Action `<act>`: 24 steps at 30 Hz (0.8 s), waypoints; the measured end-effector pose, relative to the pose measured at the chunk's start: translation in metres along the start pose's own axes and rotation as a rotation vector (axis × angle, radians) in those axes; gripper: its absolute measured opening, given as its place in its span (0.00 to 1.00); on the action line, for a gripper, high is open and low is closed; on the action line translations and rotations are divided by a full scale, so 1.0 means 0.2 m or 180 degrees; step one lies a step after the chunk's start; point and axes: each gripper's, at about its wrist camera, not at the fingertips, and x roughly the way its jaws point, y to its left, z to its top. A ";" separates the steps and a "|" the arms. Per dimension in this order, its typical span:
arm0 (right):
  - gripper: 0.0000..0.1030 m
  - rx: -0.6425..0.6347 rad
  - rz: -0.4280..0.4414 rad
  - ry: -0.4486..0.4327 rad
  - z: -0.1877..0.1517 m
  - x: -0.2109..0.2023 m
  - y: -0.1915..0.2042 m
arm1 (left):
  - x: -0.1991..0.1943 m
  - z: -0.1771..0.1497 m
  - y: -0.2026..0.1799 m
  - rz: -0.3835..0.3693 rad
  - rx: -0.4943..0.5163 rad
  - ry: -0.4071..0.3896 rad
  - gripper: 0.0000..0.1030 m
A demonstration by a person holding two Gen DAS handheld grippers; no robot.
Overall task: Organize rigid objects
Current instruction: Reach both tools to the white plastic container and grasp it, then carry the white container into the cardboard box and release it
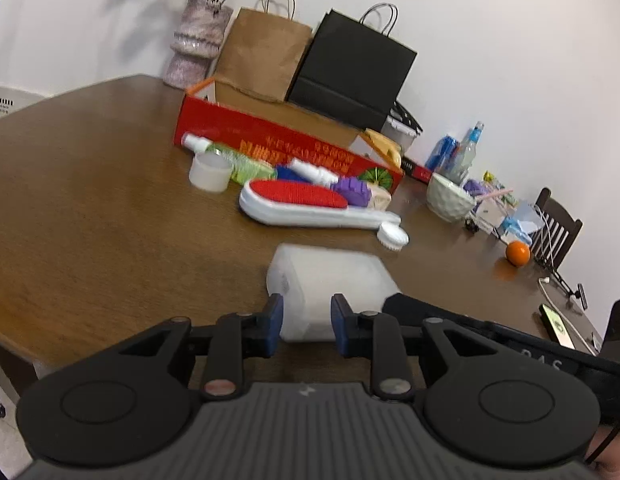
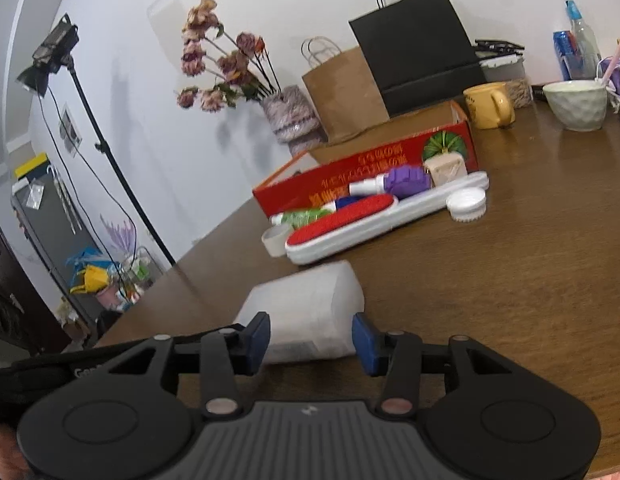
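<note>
Gripping the near end of the translucent white plastic box (image 1: 330,288), the left claw (image 1: 306,326) is squeezed narrow on it. The right claw (image 2: 310,338) stands wider, pads at the box's sides, can't tell if they actually press. Both angle slightly down over the table (image 1: 90,220). Box sits near the front edge, short of the lint brush (image 1: 306,204) and red carton (image 1: 278,140). Only the right view catches the yellow mug (image 2: 488,106) and light stand (image 2: 54,54); the orange (image 1: 517,253) shows only on the left.
</note>
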 end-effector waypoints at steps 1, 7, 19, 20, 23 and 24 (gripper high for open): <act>0.44 -0.0003 -0.0023 -0.0018 0.02 0.01 0.00 | 0.01 0.02 0.00 -0.0004 -0.0004 -0.0022 0.27; 0.44 0.0136 -0.0149 0.0070 0.09 0.10 -0.04 | 0.07 0.10 0.01 0.0021 -0.0107 -0.0059 0.59; 0.35 0.0229 0.0023 0.0167 0.08 0.18 -0.06 | 0.13 0.10 0.03 -0.0160 -0.0151 0.0041 0.23; 0.33 0.0184 0.0008 0.0135 0.09 0.16 -0.04 | 0.12 0.10 0.03 -0.0163 -0.0150 0.0005 0.22; 0.32 0.0157 0.0008 0.0086 0.09 0.13 -0.01 | 0.08 0.11 0.01 -0.0137 -0.0083 -0.0106 0.22; 0.32 0.0159 0.0018 0.0065 0.09 0.11 0.00 | 0.06 0.12 0.00 -0.0137 -0.0053 -0.0159 0.22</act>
